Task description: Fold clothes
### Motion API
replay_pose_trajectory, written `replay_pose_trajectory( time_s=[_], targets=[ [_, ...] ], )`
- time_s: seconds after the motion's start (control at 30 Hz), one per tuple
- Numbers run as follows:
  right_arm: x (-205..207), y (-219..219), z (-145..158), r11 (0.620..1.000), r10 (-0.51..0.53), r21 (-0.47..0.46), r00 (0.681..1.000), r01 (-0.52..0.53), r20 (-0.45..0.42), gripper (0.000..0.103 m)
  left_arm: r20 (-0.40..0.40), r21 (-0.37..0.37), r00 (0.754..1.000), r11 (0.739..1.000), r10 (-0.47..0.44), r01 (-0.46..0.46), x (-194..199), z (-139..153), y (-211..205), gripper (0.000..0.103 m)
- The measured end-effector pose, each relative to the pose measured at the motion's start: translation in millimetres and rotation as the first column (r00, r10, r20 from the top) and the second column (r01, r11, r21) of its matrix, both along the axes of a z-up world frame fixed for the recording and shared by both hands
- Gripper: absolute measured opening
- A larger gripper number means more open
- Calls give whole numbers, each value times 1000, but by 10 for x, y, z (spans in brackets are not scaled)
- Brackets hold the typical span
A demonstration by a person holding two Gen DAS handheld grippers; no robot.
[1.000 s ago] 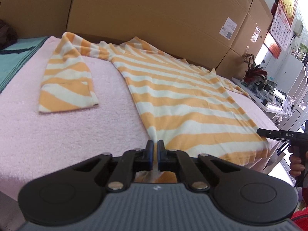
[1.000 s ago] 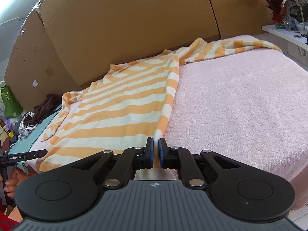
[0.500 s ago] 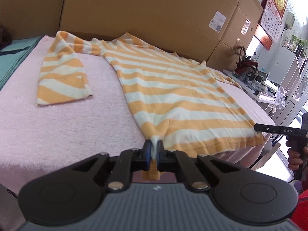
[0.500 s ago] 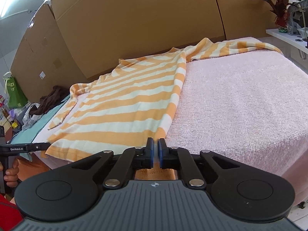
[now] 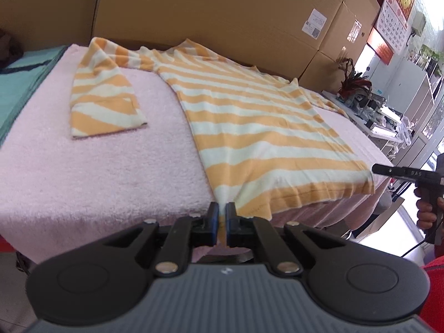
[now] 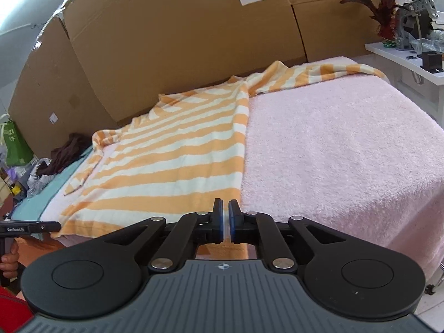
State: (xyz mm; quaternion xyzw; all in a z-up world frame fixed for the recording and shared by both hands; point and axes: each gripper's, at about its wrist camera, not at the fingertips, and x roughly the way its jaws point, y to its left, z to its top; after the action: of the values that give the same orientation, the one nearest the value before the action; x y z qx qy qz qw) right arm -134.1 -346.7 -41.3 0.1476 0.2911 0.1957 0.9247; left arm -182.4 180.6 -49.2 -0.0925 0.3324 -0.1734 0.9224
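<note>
An orange-and-white striped sweater (image 5: 249, 116) lies spread on a pink towel-covered table (image 5: 97, 166); it also shows in the right wrist view (image 6: 172, 166). Its left sleeve (image 5: 102, 102) is bent down beside the body, the other sleeve (image 6: 319, 73) stretches along the far edge. My left gripper (image 5: 221, 208) is shut on the hem's left corner at the table's front edge. My right gripper (image 6: 225, 205) is shut on the hem's right corner. The hem hangs over the front edge between them.
Large cardboard boxes (image 5: 222, 14) stand behind the table. A teal cloth (image 5: 16, 83) and dark clothes (image 6: 66, 152) lie to the left. A white shelf with a plant (image 6: 388, 8) stands at the right. The pink towel (image 6: 347, 152) is bare right of the sweater.
Both grippers have pulled the hem toward the table's front edge. The sweater's body has slid forward and stretched flatter, and the hem now hangs over the edge.
</note>
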Motion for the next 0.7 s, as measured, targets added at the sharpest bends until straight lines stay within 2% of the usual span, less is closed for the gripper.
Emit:
replay_pose_trajectory(
  time_s=[0.13,0.17,0.23,0.4,0.47,0.57,0.6,0.63,0.7],
  targets=[
    [6,191,71,999,42,11,995,-43,94,9,98,60,995,998,30,-36,23,223,40,0],
    [53,262,58,998,58,28,994,-61,92,9,123,75,992,996,36,-45,29,279,50,0],
    [194,432,10,998,58,26,996,-60,69,9,167,44,986,999,-3,-5,152,307,-115,1],
    [380,723,-28,999,16,-35,997,-13,81,9,119,68,993,998,-21,13,589,23,-595,2],
    [386,767,-42,996,8,-84,996,-1,84,9,68,58,998,998,-3,-1,691,-140,-635,2],
    [354,755,-87,990,-3,-143,996,16,89,8,93,54,996,999,-13,9,613,-175,-552,2],
    [324,714,-98,989,2,-148,995,12,97,8,95,76,995,997,-20,13,573,-168,-522,2],
    [294,672,-107,988,8,-152,994,8,105,8,96,102,995,995,-26,17,531,-159,-493,5],
    [244,616,-137,985,27,-175,991,-3,133,9,102,101,995,995,-21,11,514,-109,-453,12]
  ],
)
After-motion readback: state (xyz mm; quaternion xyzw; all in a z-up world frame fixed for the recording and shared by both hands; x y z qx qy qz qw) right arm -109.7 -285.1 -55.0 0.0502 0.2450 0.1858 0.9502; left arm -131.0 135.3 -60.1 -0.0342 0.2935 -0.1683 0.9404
